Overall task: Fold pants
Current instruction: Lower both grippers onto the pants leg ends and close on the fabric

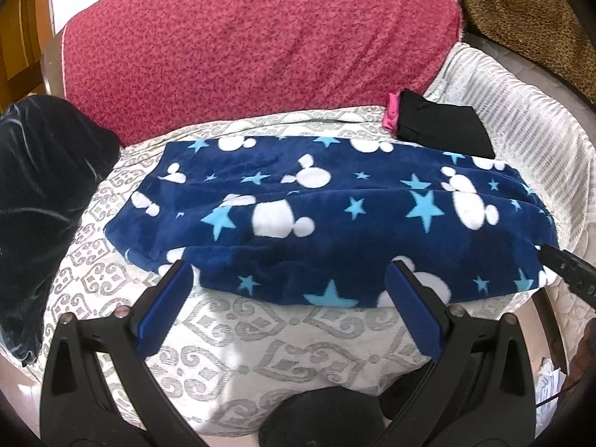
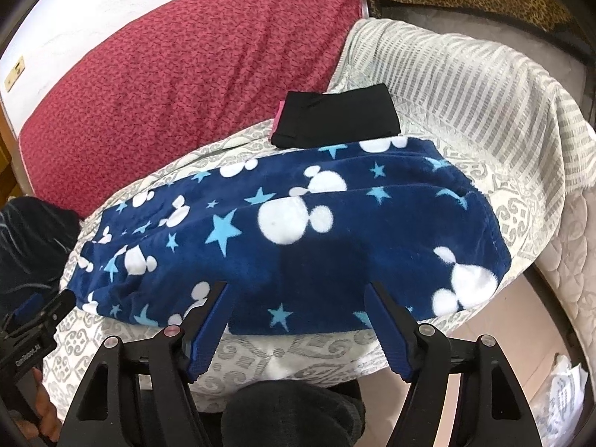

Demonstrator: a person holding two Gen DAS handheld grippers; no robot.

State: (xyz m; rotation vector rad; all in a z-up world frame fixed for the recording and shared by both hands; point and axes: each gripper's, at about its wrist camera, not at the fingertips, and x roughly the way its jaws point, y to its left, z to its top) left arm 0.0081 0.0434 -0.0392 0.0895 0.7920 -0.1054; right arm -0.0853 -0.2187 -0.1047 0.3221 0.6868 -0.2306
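The navy fleece pants [image 1: 298, 193] with white mouse heads and light blue stars lie flat across a cream patterned cover [image 1: 260, 342], folded lengthwise. My left gripper [image 1: 290, 264] is open at their near edge, toward their left end, with its right finger over the fabric. In the right wrist view the pants [image 2: 372, 223] fill the middle. My right gripper [image 2: 298, 287] stands open, both fingertips just over the near hem, its pads not pressing on the cloth. The left gripper [image 2: 41, 320] shows at the far left of that view, in a hand.
A red cushion [image 1: 242, 48] lies behind the pants. A folded black garment [image 1: 443, 126] with a pink piece sits at the back right, touching the pants. Dark velvet cloth [image 1: 41, 193] is piled on the left. Leopard-print fabric [image 1: 521, 11] and a striped cream cloth [image 2: 484, 85] lie right.
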